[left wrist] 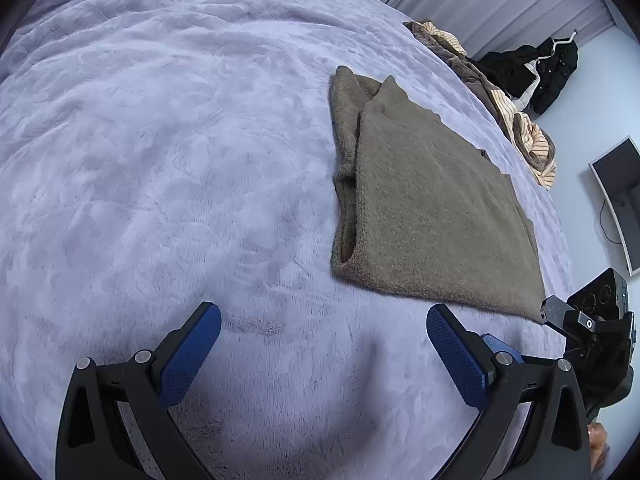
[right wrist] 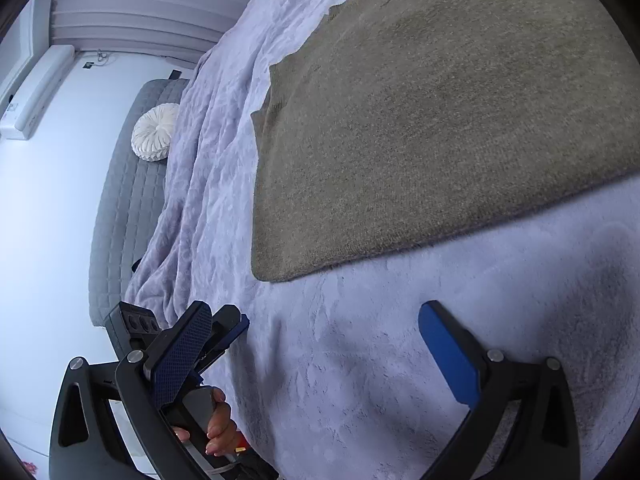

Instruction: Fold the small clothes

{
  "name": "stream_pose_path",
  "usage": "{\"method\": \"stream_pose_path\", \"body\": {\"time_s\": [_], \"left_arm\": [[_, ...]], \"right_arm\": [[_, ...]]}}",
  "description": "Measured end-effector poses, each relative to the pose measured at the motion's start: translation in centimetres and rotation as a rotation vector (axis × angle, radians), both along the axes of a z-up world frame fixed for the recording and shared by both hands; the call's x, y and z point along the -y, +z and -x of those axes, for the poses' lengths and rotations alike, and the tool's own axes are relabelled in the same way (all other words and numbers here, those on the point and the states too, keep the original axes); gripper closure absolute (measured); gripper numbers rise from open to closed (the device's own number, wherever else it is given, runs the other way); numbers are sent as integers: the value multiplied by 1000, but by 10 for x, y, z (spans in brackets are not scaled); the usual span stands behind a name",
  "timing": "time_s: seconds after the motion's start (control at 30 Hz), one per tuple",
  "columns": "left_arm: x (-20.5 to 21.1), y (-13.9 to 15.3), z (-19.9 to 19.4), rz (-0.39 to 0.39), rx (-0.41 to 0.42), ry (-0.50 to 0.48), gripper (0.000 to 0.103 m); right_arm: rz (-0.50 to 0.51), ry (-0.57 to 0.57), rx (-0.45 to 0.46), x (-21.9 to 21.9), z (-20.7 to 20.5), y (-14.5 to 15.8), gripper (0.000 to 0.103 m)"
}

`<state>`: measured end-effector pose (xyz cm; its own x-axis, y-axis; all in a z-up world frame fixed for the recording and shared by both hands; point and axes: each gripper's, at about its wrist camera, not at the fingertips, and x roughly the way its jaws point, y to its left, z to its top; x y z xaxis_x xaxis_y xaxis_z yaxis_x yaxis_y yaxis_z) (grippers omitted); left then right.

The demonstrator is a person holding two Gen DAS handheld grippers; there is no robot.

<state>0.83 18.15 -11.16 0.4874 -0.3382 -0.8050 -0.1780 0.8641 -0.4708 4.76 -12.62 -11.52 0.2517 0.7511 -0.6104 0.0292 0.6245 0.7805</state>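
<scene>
A folded brown knit garment (left wrist: pixel 432 208) lies flat on the lilac fleece blanket (left wrist: pixel 168 152) that covers the bed. In the right wrist view the garment (right wrist: pixel 432 120) fills the upper right. My left gripper (left wrist: pixel 324 320) is open and empty, above the blanket just short of the garment's near edge. My right gripper (right wrist: pixel 316 320) is open and empty, over the blanket in front of the garment's near corner. The right gripper's body shows at the right edge of the left wrist view (left wrist: pixel 592 332). The left gripper and the hand that holds it show in the right wrist view (right wrist: pixel 208 420).
A pile of brown and striped clothes (left wrist: pixel 520 112) lies at the bed's far edge, with a black jacket (left wrist: pixel 552 68) beyond it. A monitor (left wrist: pixel 620 200) is at the right. A grey quilted bench with a white round cushion (right wrist: pixel 156 132) stands beside the bed.
</scene>
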Motion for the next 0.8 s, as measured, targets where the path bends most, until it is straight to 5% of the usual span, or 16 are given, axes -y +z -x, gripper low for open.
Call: {"method": "stream_pose_path", "body": {"time_s": [0.3,0.7,0.77,0.8], "left_arm": [[-4,-2,-5,21,12,3,0],[-25,-7,-36,238,17,-18,0],[-23,-6,-46,289,30,-44,0],[-22,-6,-51,314,38,-58,0]], "right_arm": [[-102,-50,-8,-15,-17,-4,0],[-185,-168,-40,-36,-37,-16,1],[-222,-182,-51,-34,-39,-18,10],[-232,-181,-67,-34,-41,-21,28]]}}
